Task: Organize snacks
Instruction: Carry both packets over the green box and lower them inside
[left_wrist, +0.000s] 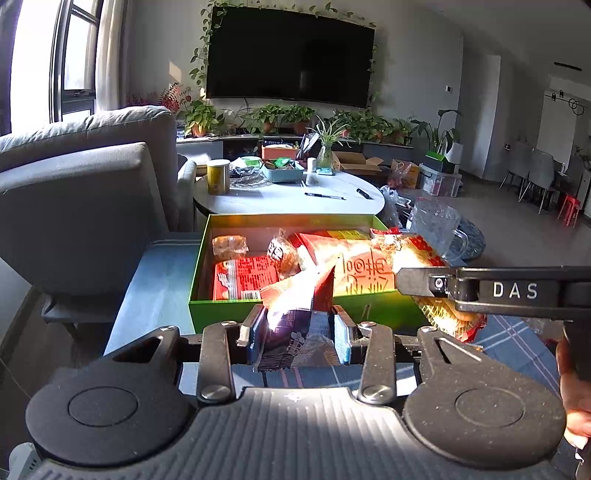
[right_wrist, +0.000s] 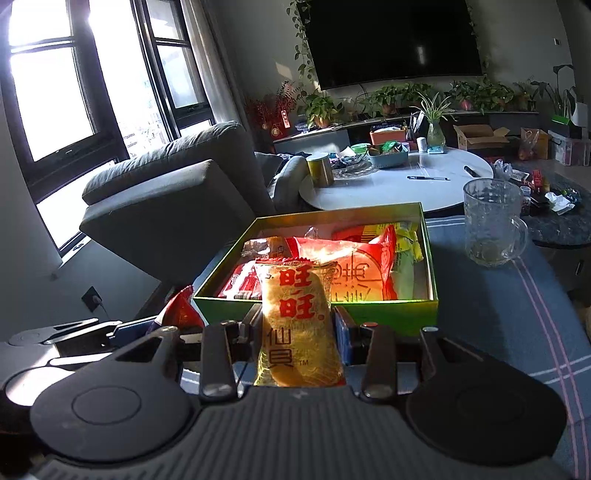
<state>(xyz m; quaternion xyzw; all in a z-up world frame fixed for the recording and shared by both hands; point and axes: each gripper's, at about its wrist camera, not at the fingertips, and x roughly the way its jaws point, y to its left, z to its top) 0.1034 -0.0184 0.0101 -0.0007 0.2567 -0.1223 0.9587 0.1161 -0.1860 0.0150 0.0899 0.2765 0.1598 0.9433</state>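
Observation:
A green box holding several red and yellow snack packs stands on the blue checked cloth. My left gripper is shut on a dark and red snack packet, held upright just before the box's near wall. My right gripper is shut on a yellow rice cracker pack with red characters, also at the near wall. In the left wrist view the right gripper reaches in from the right, over the box's near right corner, with its pack hanging below.
A glass mug stands right of the box. A grey armchair is to the left. Behind is a white round table with a yellow can, a basket and pens. A dark side table is at far right.

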